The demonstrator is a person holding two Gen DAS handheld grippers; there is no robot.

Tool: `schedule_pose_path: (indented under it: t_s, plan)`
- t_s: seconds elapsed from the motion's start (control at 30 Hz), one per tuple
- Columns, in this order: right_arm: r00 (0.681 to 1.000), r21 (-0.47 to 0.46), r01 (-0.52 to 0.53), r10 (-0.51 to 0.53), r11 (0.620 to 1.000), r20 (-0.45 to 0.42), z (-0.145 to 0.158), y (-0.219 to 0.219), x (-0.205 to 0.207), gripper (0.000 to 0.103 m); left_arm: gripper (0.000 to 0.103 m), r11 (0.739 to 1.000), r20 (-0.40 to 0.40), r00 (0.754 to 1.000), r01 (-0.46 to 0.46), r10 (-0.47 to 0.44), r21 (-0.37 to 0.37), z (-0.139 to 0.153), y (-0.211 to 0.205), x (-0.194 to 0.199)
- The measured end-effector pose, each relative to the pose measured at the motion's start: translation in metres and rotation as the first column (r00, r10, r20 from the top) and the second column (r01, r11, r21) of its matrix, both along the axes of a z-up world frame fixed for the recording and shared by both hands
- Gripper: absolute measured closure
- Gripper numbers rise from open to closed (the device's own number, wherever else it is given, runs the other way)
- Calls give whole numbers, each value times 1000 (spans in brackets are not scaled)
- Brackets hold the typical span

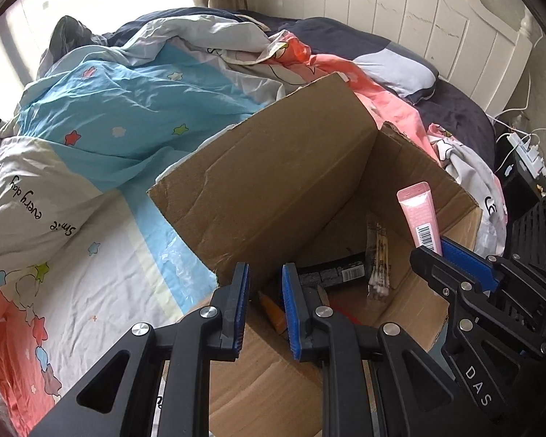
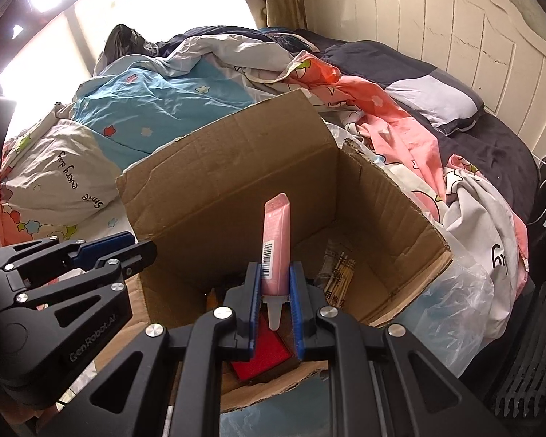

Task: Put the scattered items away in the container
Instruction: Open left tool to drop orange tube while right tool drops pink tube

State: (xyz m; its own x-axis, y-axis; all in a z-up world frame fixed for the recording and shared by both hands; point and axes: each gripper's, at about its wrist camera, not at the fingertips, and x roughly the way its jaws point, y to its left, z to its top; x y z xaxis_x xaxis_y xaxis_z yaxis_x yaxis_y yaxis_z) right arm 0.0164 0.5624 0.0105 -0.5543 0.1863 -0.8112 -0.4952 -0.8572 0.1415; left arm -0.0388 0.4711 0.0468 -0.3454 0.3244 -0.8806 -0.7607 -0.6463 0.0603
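The right gripper (image 2: 276, 296) is squeezed tight on a pink tube (image 2: 276, 247) over the open cardboard box (image 2: 233, 182) on the bed. The tube stands up long-ways, flat end up and away, cap down (toward the camera). The left gripper (image 1: 265, 287) is closed with nothing in it, over the box's near edge.

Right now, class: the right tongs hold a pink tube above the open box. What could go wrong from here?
1. The pink tube is pinched only near its cap end by the right tongs; it may swing.
2. Released here, it may land on the cotton swabs.
3. The left tongs sit near the cardboard box wall and may nudge it.
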Motion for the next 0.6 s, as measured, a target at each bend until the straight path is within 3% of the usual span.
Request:
schedule_pose_path:
  t_s: [0.47, 0.5, 0.53, 0.6]
  plan:
    - [1000, -8, 3, -3, 1000, 14, -10, 10, -6, 88, 82, 1000, 13, 1000, 15, -15, -13, -13, 17, -3]
    - [1000, -8, 2, -2, 1000, 17, -11, 10, -7, 88, 74, 1000, 15, 1000, 14, -14, -17, -14, 17, -3]
    - [1000, -8, 4, -4, 1000, 20, -12, 10, -8, 88, 54, 1000, 16, 1000, 7, -7, -16, -16, 16, -4]
    - [999, -6, 11, -11, 1000, 32, -15, 11, -10, 88, 31, 1000, 13, 1000, -20, 20, 0, -15, 13, -6]
